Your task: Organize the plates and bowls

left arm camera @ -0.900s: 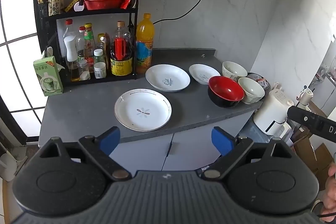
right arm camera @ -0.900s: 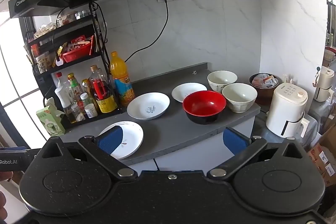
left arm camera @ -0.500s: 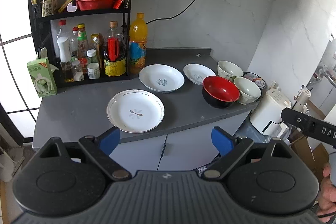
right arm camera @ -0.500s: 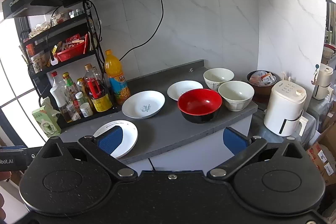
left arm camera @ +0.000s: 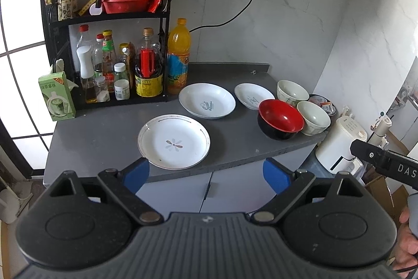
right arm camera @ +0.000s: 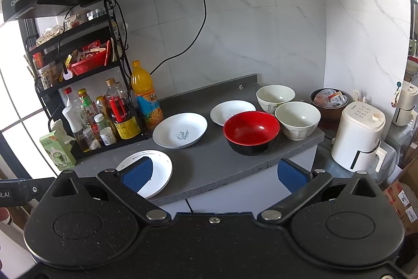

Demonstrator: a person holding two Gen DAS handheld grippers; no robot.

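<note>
— Where do we stand with our two claws?

— Both are spread wide with nothing between the blue pads. Our left gripper (left arm camera: 206,171) hangs in front of the grey stone countertop (left arm camera: 104,132), short of its front edge; our right gripper (right arm camera: 214,171) hangs likewise, further right.

— What lies nearest the left claw?

— The white round plate with a grey flower mark (left arm camera: 173,141), just beyond its left pad, close to the counter's front edge. Bare counter stretches to the left of that plate, up to the black wire rack of bottles (left arm camera: 109,49).

— And ahead of the right claw?

— The red-lined black bowl (right arm camera: 250,132), beyond and between its fingers, near the front edge. Just right of it sits a cream ceramic bowl (right arm camera: 297,119) by the counter's right end, with a second cream bowl (right arm camera: 274,96) behind. A strip of open grey surface runs between the bowls and the flower plate.

— Our count?

— We see three plates: the flower plate, a white deep plate with a blue print (right arm camera: 180,134), and a smaller white plate (right arm camera: 230,111) whose edge the red bowl overlaps. Three bowls: one red, two cream. An orange drink bottle (right arm camera: 146,98) stands just behind the printed plate, and a white appliance (right arm camera: 358,137) sits lower, off the right end.
</note>
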